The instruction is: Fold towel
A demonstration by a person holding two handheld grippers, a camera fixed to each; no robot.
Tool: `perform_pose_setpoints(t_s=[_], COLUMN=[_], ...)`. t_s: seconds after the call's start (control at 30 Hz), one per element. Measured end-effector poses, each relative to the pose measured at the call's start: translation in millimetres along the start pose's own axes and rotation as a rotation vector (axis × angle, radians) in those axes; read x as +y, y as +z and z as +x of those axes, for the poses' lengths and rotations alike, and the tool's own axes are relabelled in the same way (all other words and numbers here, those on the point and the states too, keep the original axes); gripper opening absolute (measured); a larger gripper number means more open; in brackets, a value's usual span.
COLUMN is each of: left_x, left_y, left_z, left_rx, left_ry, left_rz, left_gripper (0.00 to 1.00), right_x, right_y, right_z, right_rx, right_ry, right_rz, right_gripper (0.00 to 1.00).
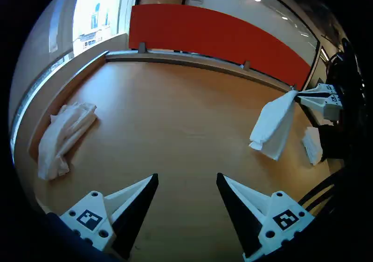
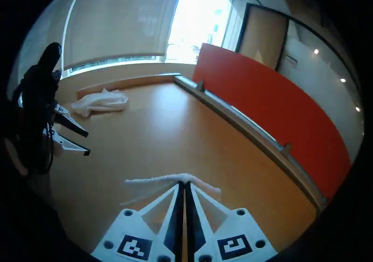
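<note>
The right gripper (image 2: 183, 185) clamps towel (image 1: 274, 122); left gripper (image 1: 187, 178) fingers (image 1: 137, 201) spread; crumpled cloth (image 1: 65, 138) by ledge (image 1: 70, 82).

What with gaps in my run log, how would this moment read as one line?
left tool open above table | right tool shut on towel, hanging | second towel crumpled near table edge

1. The left tool (image 1: 186, 175) hangs over the desk (image 1: 177, 117), fingers spread wide.
2. Ahead to its right, the right tool (image 1: 299, 95) pinches a towel (image 1: 275, 124) by one corner; the towel hangs down.
3. Ahead to its left, a crumpled towel (image 1: 65, 138) lies on the desk.
</note>
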State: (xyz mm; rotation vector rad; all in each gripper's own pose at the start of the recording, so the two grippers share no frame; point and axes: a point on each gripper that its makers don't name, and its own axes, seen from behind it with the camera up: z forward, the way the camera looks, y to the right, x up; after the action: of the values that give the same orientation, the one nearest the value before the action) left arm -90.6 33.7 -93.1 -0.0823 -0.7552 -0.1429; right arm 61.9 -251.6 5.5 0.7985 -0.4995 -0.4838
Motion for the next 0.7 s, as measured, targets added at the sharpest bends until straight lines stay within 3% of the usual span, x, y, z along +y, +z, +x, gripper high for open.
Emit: perform_pose_setpoints(t_s=[0.4,0.7], left_x=[5.0,11.9], left_y=[0.7,4.7], left_z=[2.6,5.4], left_rx=[-0.002,-0.004], left_ry=[0.021,0.034], left_rz=[-0.011,-0.023], left_gripper=[0.93,0.93], right_x=[33.7,67.1], right_y=[-26.6,-53.0], right_z=[5.6,-6.4], right_rx=[0.021,0.015], right_ry=[0.038,0.067], right_rz=[-0.053,-0.098], right_gripper=[0.02,0.02])
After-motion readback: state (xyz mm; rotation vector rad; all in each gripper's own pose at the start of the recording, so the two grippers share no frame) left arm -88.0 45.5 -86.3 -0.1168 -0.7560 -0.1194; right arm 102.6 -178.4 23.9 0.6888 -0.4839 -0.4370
